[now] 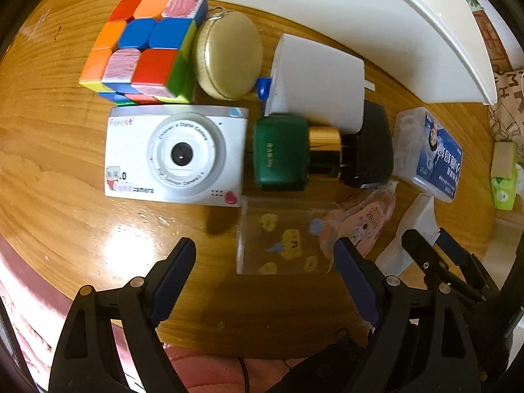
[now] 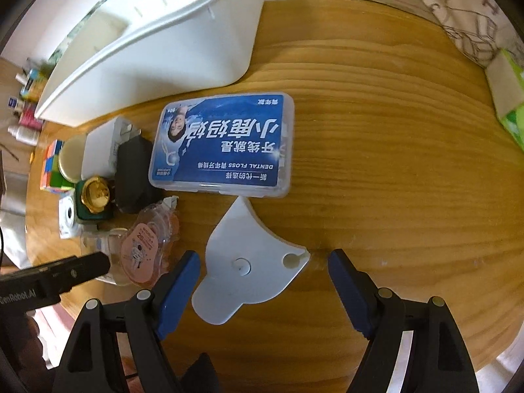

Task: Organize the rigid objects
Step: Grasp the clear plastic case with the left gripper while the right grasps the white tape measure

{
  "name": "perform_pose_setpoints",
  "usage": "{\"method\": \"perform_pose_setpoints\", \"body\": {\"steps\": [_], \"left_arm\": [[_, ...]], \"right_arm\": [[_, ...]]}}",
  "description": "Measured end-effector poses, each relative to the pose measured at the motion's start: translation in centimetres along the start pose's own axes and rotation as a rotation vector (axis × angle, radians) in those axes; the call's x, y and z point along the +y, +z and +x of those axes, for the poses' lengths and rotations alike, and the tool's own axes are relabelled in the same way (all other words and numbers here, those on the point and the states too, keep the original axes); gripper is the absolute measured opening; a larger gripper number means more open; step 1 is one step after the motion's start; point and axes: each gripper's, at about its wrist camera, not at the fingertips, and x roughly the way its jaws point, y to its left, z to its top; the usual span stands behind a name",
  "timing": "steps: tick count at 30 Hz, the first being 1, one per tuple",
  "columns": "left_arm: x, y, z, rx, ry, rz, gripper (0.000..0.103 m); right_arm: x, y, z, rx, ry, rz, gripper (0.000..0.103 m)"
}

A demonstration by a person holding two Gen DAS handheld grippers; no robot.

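Small rigid objects lie grouped on a round wooden table. In the left wrist view: a Rubik's cube, a gold round case, a white toy camera, a green case, a black charger, a white block and a clear printed box. My left gripper is open just in front of the clear box. My right gripper is open around a flat white plastic piece. A blue dental floss box lies beyond it.
A white plastic bin stands at the table's back. A pink blister pack lies next to the clear box. A green tissue pack and patterned cloth sit at the right edge. Bottles stand off the table's left.
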Motion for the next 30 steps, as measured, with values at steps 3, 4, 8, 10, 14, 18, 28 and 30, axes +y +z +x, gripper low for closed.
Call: {"method": "perform_pose_setpoints", "body": {"steps": [3, 4, 8, 10, 14, 18, 28, 30], "left_arm": [[-0.5, 0.0, 0.4, 0.017, 0.005, -0.009, 0.088], [-0.7, 0.0, 0.6, 0.023, 0.007, -0.014, 0.088], [-1.3, 0.2, 1.3, 0.027, 0.012, -0.028, 0.088], [-1.2, 0.0, 2.6, 0.023, 0.008, -0.033, 0.087], [-1.5, 0.0, 2.8, 0.022, 0.0, -0.041, 0.082], [-1.5, -0.2, 2.4, 0.019, -0.03, -0.043, 0.073], [-0.4, -0.7, 2.2, 0.018, -0.045, -0.024, 0.069], [-0.2, -0.8, 2.1, 0.014, -0.049, -0.017, 0.069]], "right_arm": [[0.1, 0.4, 0.2, 0.006, -0.01, -0.04, 0.081], [0.2, 0.5, 0.3, 0.008, -0.015, -0.054, 0.081], [1.3, 0.7, 0.5, 0.013, -0.023, -0.097, 0.078], [1.6, 0.7, 0.5, 0.014, -0.02, -0.115, 0.077], [2.5, 0.7, 0.5, 0.012, -0.017, -0.146, 0.072], [3.7, 1.2, 0.5, 0.013, -0.022, -0.185, 0.067], [3.9, 1.3, 0.9, 0.02, -0.029, -0.182, 0.065], [3.1, 1.1, 0.5, 0.023, -0.028, -0.172, 0.065]]}}
